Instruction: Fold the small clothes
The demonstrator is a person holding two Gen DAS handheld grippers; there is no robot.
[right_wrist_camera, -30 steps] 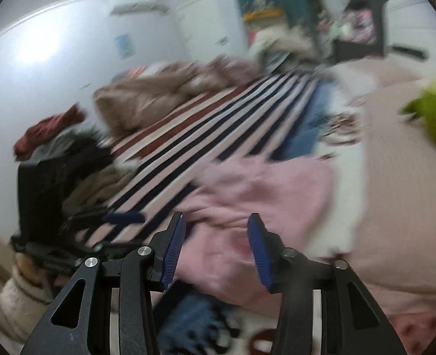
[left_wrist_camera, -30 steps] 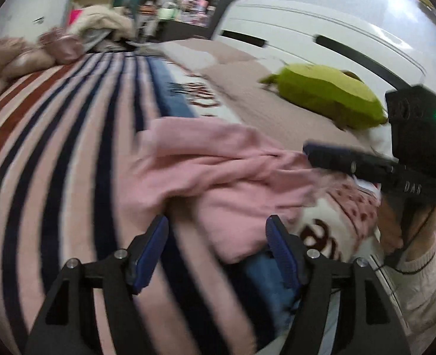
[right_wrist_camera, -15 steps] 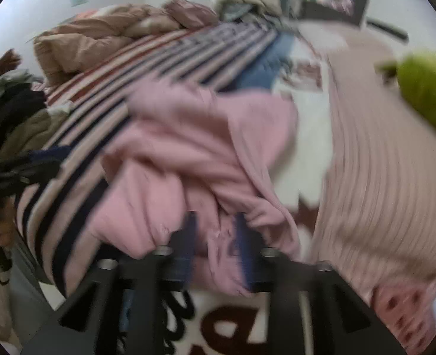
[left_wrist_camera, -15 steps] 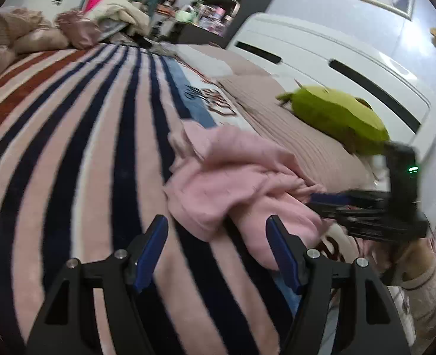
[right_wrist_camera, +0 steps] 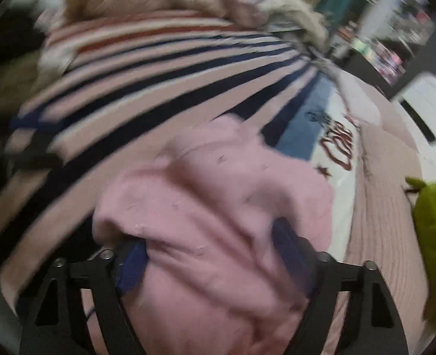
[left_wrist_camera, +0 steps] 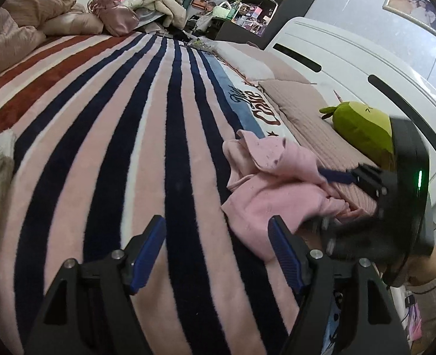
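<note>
Since a second ago the right gripper (right_wrist_camera: pixel 209 254) has swung down onto the crumpled pink knit garment (right_wrist_camera: pixel 218 207), and its narrow jaws are now opening, with a thick fold of the cloth bunched between them; whether the pads press on it the blur hides. Meanwhile the left gripper (left_wrist_camera: pixel 218 248) has slid sideways off the garment and now hovers over bare blanket, its blue pads apart, widening a little, with nothing between them.

Nearest the left claw lies the striped pink, navy and white fleece blanket (left_wrist_camera: pixel 105 136). Just to its right, past the right-hand pad, the garment (left_wrist_camera: pixel 277 183) sits in a heap near the blanket's edge, its long axis running away from the camera toward the headboard. So the right hand is plainly the nearer one, already in the cloth, while the left must travel right to reach a free edge. Both claws tilt downward at the bed. Beyond the heap rests a green plush toy (left_wrist_camera: pixel 363 130) on a beige ribbed pillow (left_wrist_camera: pixel 303 109).
</note>
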